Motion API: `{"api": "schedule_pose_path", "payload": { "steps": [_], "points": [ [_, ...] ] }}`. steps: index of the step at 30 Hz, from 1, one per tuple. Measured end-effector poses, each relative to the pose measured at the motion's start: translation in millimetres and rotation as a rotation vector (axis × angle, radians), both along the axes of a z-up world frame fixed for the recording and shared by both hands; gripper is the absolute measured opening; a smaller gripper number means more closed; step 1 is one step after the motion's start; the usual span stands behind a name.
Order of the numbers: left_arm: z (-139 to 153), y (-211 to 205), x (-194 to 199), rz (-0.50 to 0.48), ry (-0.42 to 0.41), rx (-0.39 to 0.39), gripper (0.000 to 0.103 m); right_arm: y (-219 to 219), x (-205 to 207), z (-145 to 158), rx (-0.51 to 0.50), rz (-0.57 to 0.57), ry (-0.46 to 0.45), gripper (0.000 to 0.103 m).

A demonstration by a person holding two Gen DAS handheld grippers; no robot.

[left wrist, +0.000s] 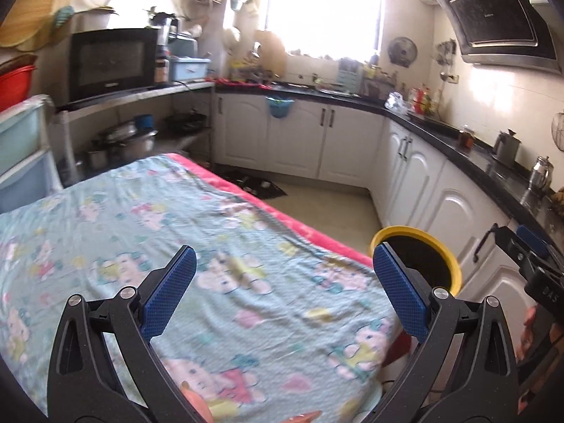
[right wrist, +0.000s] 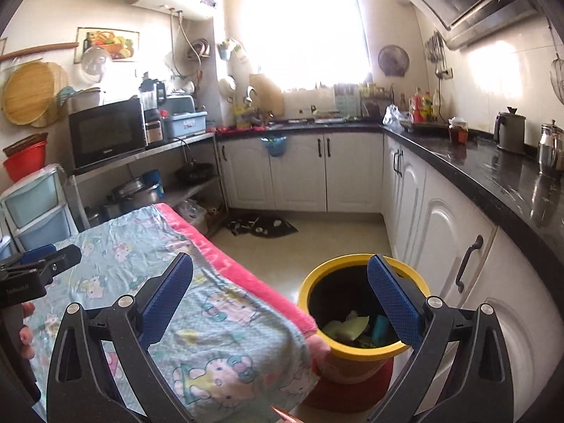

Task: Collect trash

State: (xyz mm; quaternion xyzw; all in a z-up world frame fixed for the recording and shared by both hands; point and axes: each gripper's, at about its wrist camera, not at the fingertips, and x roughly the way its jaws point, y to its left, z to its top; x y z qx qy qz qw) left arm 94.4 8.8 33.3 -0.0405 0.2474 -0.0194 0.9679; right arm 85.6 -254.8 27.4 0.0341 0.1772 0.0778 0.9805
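Room: we see a kitchen with white cabinets (right wrist: pixel 299 172) under a black countertop (right wrist: pixel 493 165) that runs along the far wall and down the right side, with a bright window at the far end.
Table: we look across a table under a pale green cartoon-print cloth (left wrist: pixel 211 246) with a pink edge; its surface appears bare of loose items in both views, apart from something orange at the bottom edge that we cannot identify.
Shelf: on the left a metal rack carries a black microwave (right wrist: pixel 107 134), with pots on the tier below.
Bin: the yellow-rimmed bin (right wrist: pixel 356 349) with a black inside stands on the floor just beside the table's right corner, between table and cabinets.
Trash: in the right wrist view we see pale green scraps (right wrist: pixel 347 328) and a teal piece lying inside the bin.
Floor: a dark mat (right wrist: pixel 262 227) lies near the far cabinets.
Left gripper (left wrist: pixel 283 292): we see its blue pads wide apart over the cloth, nothing between them.
Right gripper (right wrist: pixel 280 301): its jaws stand fully apart and empty, one pad over the bin's mouth, the other over the cloth.
Hand: fingers (right wrist: pixel 26 331) show at the left edge of the right wrist view, around the other gripper's handle.
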Motion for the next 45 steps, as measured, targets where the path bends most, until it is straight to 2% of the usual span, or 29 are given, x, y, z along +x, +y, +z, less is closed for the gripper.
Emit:
{"api": "schedule_pose_path", "payload": {
  "steps": [8,15,27,35,45],
  "points": [
    [-17.1,12.9,-36.1,0.030,-0.044,-0.001,0.092,17.7,-49.4,-12.0,-0.024,-0.026,-0.096,0.097],
    [-29.9,4.4,-59.7,0.037,-0.112,0.031,0.092,32.4,-81.6,-34.6,-0.079,-0.013,-0.196,0.097],
    [-48.1,-3.9,-64.1,0.034,-0.119,0.010,0.092,39.7,-89.1,-60.5,-0.093,-0.032,-0.169,0.097],
    [-53.3,-3.4,-62.5,0.041,-0.103,0.009,0.092,42.7,-89.1,-62.5,-0.087,-0.022,-0.163,0.097],
    [-54.7,-6.6,-67.5,0.033,-0.128,0.017,0.092,44.6,-92.5,-62.9,-0.087,-0.024,-0.165,0.097]
  ]
}}
